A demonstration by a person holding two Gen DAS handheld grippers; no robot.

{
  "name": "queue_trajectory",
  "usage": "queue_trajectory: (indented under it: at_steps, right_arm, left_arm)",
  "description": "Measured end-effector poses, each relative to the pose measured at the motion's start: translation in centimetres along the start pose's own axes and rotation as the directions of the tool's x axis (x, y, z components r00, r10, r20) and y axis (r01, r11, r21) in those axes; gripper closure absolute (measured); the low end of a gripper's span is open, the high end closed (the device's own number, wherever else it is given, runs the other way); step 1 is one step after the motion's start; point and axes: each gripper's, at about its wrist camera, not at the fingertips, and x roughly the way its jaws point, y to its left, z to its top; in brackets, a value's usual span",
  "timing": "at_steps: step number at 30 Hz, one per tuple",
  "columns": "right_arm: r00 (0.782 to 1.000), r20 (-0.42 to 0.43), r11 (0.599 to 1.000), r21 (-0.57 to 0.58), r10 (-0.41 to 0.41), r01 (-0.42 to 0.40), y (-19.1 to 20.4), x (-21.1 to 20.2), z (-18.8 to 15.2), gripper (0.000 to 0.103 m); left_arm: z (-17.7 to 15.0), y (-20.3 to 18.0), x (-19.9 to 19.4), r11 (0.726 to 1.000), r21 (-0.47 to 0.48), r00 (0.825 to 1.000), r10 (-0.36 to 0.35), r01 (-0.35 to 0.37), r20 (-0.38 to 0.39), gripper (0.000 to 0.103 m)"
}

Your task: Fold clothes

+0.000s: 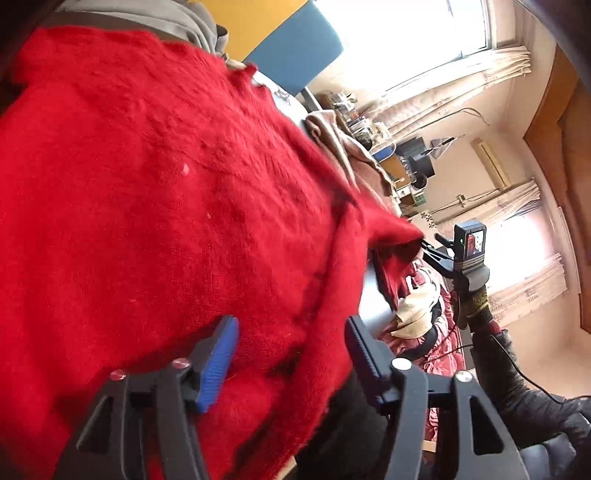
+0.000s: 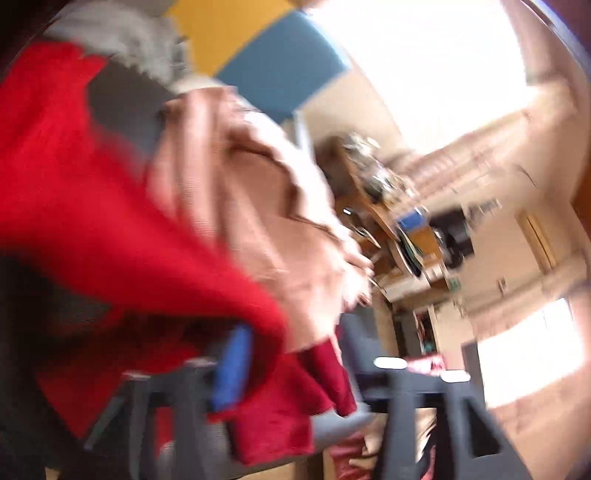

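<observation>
We see a fuzzy red sweater [image 1: 166, 206] spread across a grey table [image 1: 288, 107], one corner hanging past the table's edge. Our left gripper [image 1: 291, 354] is spread wide over the sweater. Our right gripper [image 1: 436, 251] pinches that hanging corner. A pink garment [image 2: 251, 206] lies beside the sweater, a grey garment [image 1: 162, 18] behind.

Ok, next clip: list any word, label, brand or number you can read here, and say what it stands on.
None readable.
Small camera screen on the right gripper: lit image only, too small for text.
Cluttered shelf: any labels too small to read.
Red sweater: no tag or print shows.
Right wrist view: motion-blurred throughout.
</observation>
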Motion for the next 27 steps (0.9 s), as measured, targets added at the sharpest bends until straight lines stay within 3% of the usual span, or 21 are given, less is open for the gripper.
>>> queue_trajectory:
  at_steps: [3,5,7,8,11,12,13,15,16,18,19,20,22,24,25,26,27]
  right_arm:
    - [0.998,0.034,0.994,0.091,0.051,-0.054,-1.7,-1.2,0.7,0.033]
    - [0.987,0.084,0.979,0.140,0.139,-0.149,-1.4,-3.3,1.2,0.031]
    - [0.923,0.187,0.916,0.164,0.335,-0.366,-0.3,-6.2,1.9,0.025]
    - [0.876,0.222,0.870,0.163,0.428,-0.466,0.8,-7.4,2.4,0.018]
    - [0.693,0.301,0.686,0.149,0.655,-0.712,4.2,-10.4,4.0,0.017]
    - [0.597,0.317,0.582,0.152,0.737,-0.799,6.0,-10.9,5.1,0.017]
    - [0.517,0.327,0.491,0.165,0.791,-0.856,7.5,-11.0,5.9,0.017]
    - [0.338,0.333,0.277,0.217,0.880,-0.936,11.1,-10.4,7.5,0.017]
    - [0.271,0.316,0.204,0.231,0.909,-0.951,13.3,-10.4,8.0,0.017]
    - [0.222,0.253,0.166,0.225,0.942,-0.960,17.2,-10.4,8.7,0.017]
    - [0.224,0.184,0.184,0.210,0.957,-0.960,19.1,-10.2,8.6,0.021]
    - [0.243,0.124,0.218,0.190,0.962,-0.957,20.1,-9.9,8.0,0.024]
    - [0.328,0.039,0.321,0.128,0.944,-0.938,20.6,-8.6,5.9,0.028]
    - [0.399,0.043,0.398,0.022,0.916,-0.917,18.9,-8.6,3.1,0.030]
    - [0.486,0.029,0.487,-0.042,0.874,-0.873,18.1,-8.3,1.6,0.030]
    - [0.533,0.032,0.533,-0.090,0.846,-0.841,17.3,-7.7,0.5,0.030]
    - [0.533,0.052,0.535,-0.114,0.845,-0.837,16.2,-7.1,-0.6,0.030]
  left_arm:
    - [0.0,0.5,-1.6,0.999,-0.025,0.998,0.043,-0.041,0.052,0.041]
    - [0.2,0.9,-2.7,0.996,-0.042,0.992,0.086,-0.082,0.090,0.041]
    - [0.8,0.8,-3.3,0.992,-0.047,0.986,0.125,-0.120,0.110,0.041]
    - [1.2,0.6,-3.4,0.988,-0.037,0.981,0.151,-0.148,0.118,0.041]
    - [3.2,-0.4,-3.1,0.973,0.017,0.963,0.226,-0.231,0.147,0.041]
    - [4.0,-0.8,-2.8,0.967,0.036,0.957,0.242,-0.251,0.159,0.041]
    - [4.7,-1.2,-2.4,0.961,0.055,0.951,0.258,-0.271,0.170,0.041]
    - [6.1,-1.4,-1.0,0.943,0.081,0.935,0.306,-0.324,0.182,0.041]
    - [6.6,-1.2,-0.3,0.932,0.083,0.925,0.334,-0.352,0.181,0.041]
    - [6.8,0.7,0.7,0.902,0.057,0.896,0.415,-0.428,0.161,0.041]
    - [6.8,1.7,1.1,0.883,0.043,0.877,0.457,-0.468,0.149,0.043]
    - [6.5,2.4,1.1,0.880,0.041,0.872,0.462,-0.474,0.162,0.043]
    - [5.3,3.1,0.3,0.899,0.051,0.883,0.416,-0.436,0.218,0.044]
    - [4.0,3.6,-0.3,0.909,0.007,0.881,0.401,-0.416,0.252,0.045]
    - [3.4,3.8,-0.6,0.914,-0.019,0.878,0.394,-0.404,0.271,0.046]
    - [3.1,3.7,-0.6,0.915,-0.040,0.873,0.396,-0.402,0.283,0.046]
    - [3.0,3.3,-0.4,0.910,-0.058,0.865,0.410,-0.411,0.289,0.046]
